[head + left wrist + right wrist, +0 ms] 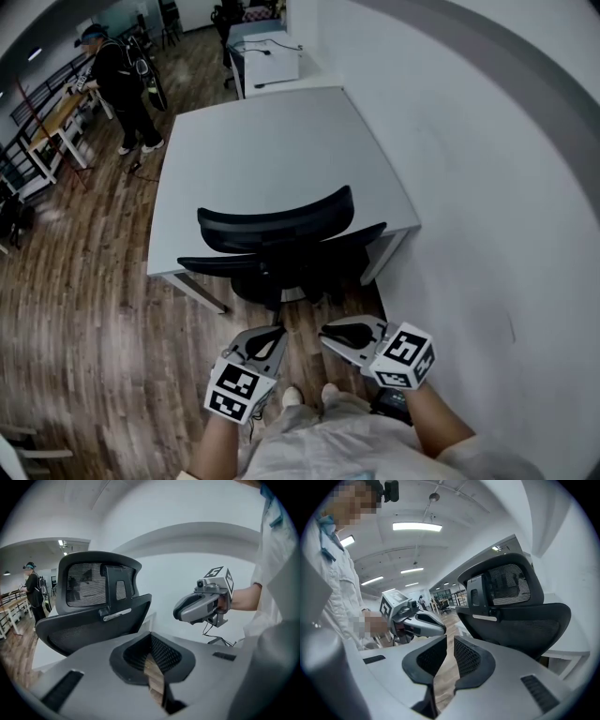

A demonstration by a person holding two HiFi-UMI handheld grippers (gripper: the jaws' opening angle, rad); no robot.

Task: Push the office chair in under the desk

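Note:
A black mesh-back office chair (277, 225) stands at the near edge of the grey desk (272, 141), its seat partly under the top. Both grippers hang side by side in front of my body, short of the chair and touching nothing. My left gripper (280, 331) is shut and empty; in its own view its jaws (151, 637) meet, with the chair back (101, 606) ahead to the left. My right gripper (324, 332) holds nothing, and its pads (449, 639) stand a narrow gap apart. The chair back (511, 606) fills that view's right side.
A white wall (487, 187) runs close along the right of the desk and chair. Wooden floor (84, 309) lies to the left. A person (117, 80) stands far off at the upper left beside racks. Another desk (267, 61) sits beyond the grey one.

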